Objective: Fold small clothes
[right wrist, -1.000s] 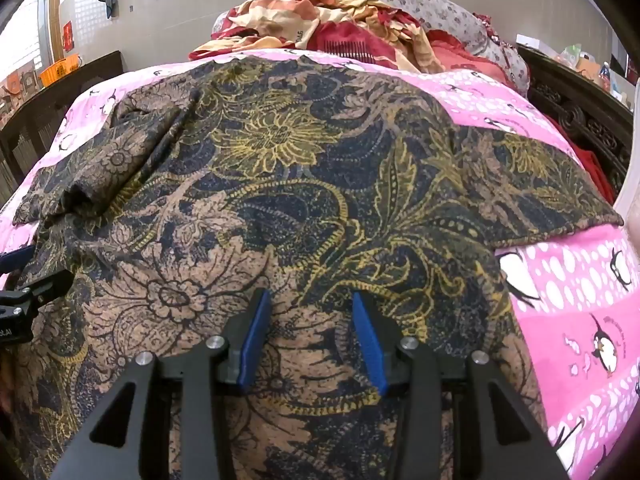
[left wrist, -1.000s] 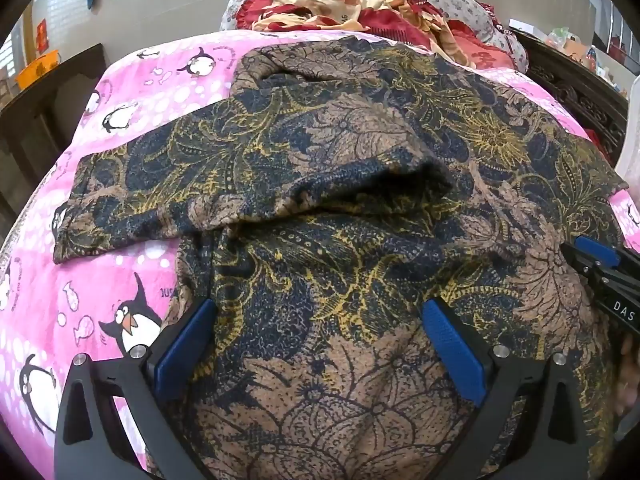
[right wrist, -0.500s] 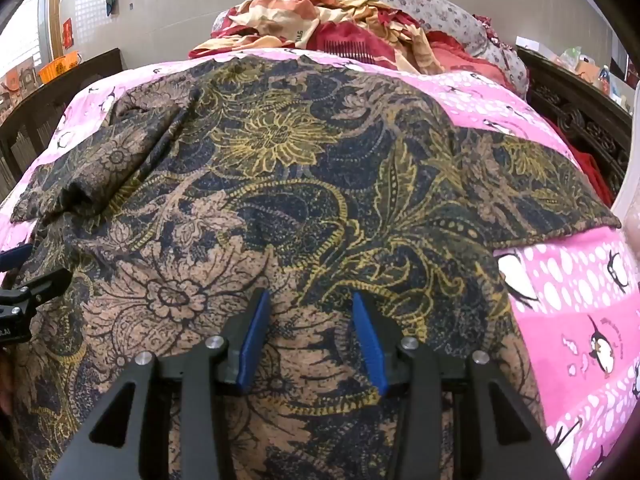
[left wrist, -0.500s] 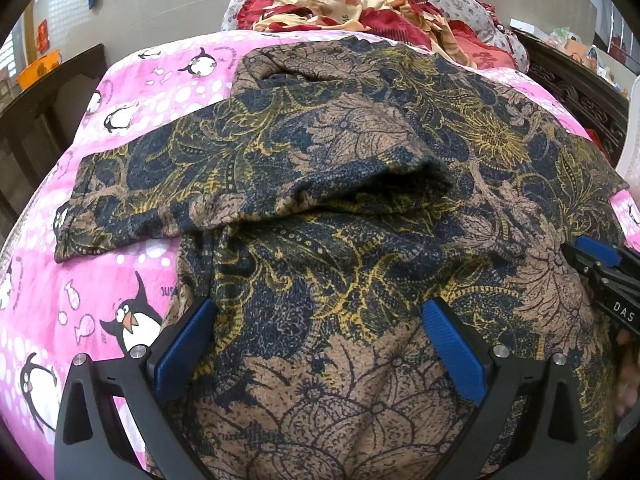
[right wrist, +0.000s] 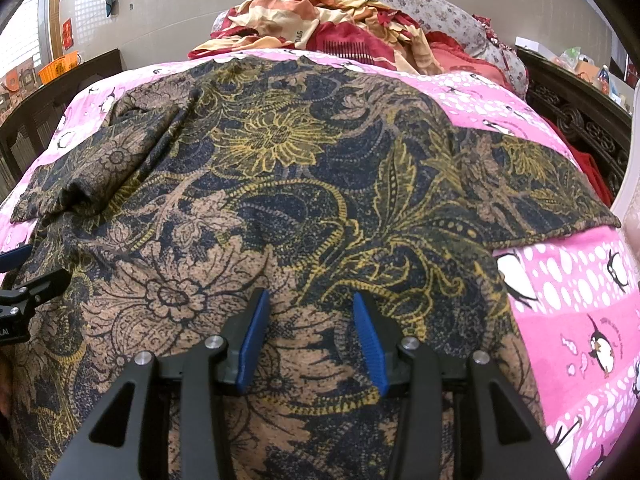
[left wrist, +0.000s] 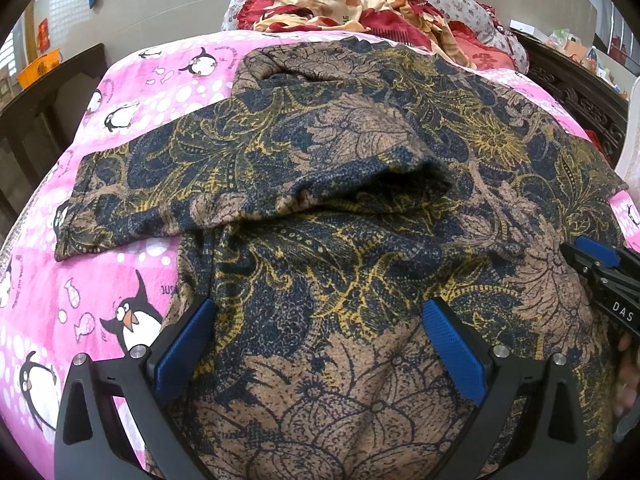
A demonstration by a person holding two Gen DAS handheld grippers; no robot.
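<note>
Hovered over patterned shirt (left wrist: 360, 208) spread across pink penguin blanket (left wrist: 80, 304): left gripper (left wrist: 320, 320) jaws wide apart, right gripper (right wrist: 310, 312) jaws partly apart, gripping nothing.

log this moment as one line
garment: navy-and-tan floral knit top flat on pink penguin blanket | left hand-held gripper: open | right hand-held gripper: open

White letters "DAS" stand on the black body of the right gripper (left wrist: 600, 264) at the right edge. "JUS" shows on the pink penguin bedsheet (left wrist: 92, 280), cut off by cloth.
</note>
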